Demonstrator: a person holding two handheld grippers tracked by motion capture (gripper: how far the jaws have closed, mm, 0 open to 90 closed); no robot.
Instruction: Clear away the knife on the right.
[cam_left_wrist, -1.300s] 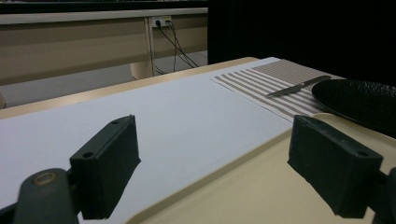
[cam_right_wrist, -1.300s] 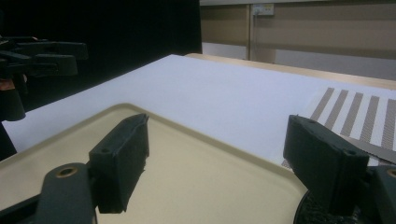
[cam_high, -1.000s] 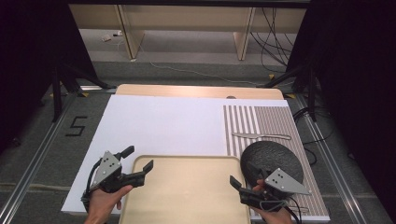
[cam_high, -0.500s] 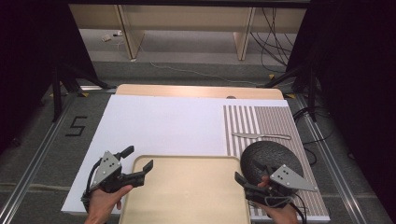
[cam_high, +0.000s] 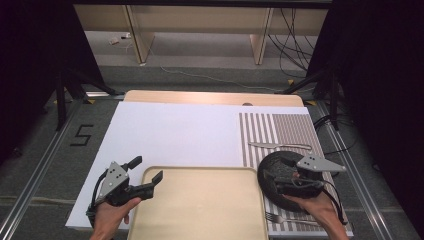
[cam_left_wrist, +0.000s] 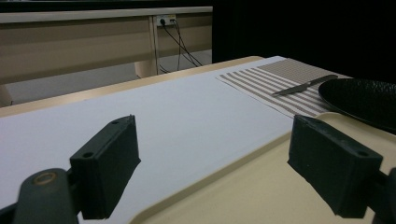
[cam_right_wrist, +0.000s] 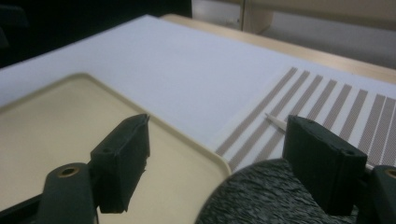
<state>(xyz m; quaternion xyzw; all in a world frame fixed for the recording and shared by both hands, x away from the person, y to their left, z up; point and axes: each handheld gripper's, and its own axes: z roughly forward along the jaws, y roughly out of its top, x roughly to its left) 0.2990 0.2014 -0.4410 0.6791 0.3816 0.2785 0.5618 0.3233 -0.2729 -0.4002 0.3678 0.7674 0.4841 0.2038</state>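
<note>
Right tongs (cam_high: 270, 181) wide apart, low over black plate's (cam_high: 280, 162) left rim.

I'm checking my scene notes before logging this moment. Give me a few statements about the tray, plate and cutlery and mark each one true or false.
1. The left tool is open, its jaws either side of the tray corner. True.
2. The black plate lies in the middle of the tray. False: it sits on the striped mat, its edge overlapping the tray's right rim.
3. A knife lies on the striped mat beyond the plate. True.
4. The fork lies on the tray. False: it lies on the mat, near its front edge.
5. The right tool is shut. False: its jaws are open above the plate's edge.
</note>
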